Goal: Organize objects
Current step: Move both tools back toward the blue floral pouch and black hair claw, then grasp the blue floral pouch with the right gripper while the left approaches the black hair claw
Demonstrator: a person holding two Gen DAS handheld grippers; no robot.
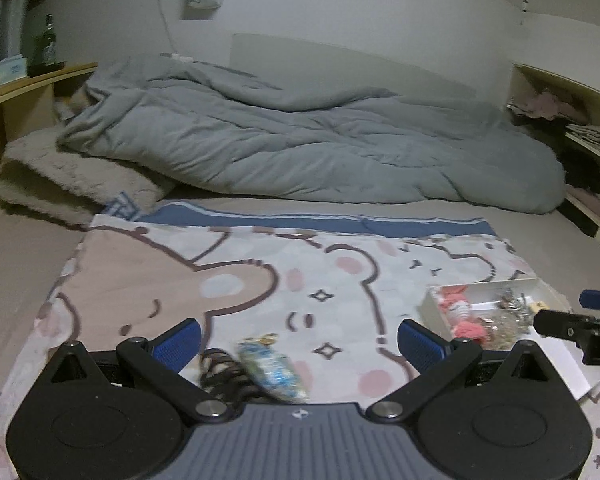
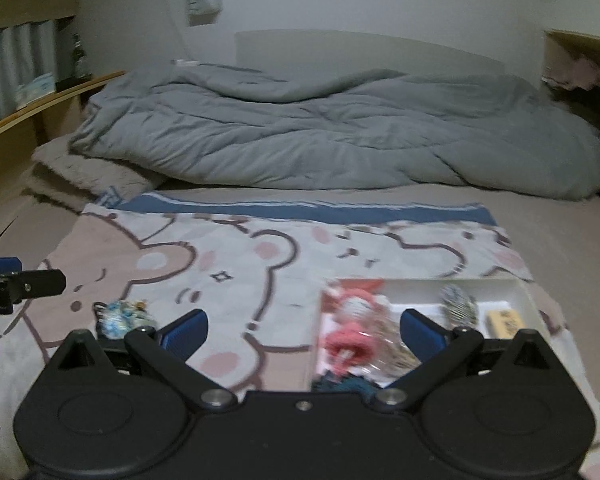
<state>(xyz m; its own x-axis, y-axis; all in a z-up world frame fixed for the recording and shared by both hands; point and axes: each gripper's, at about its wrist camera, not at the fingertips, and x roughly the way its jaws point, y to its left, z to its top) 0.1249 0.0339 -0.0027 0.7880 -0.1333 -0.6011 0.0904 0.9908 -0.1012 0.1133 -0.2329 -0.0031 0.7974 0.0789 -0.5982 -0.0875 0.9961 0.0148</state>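
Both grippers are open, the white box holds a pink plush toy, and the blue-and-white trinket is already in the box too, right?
Not quite: the blue-and-white trinket lies on the cartoon blanket, outside the white box, as the left wrist view shows. The rest stands.

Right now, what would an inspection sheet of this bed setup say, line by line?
Surface: cartoon bear blanket spread flat on a bed.
Job's things: white divided box at the right holds a pink knitted toy, a striped item and a yellowish block; a blue-white trinket and a black coiled hair tie lie loose on the blanket.
Clutter: nothing seen beyond these.
Grippers: left gripper and right gripper, both with jaws wide and empty.
Cables: one thin cord down the back wall.
Surroundings: rumpled grey duvet, wooden shelves both sides, green bottle.
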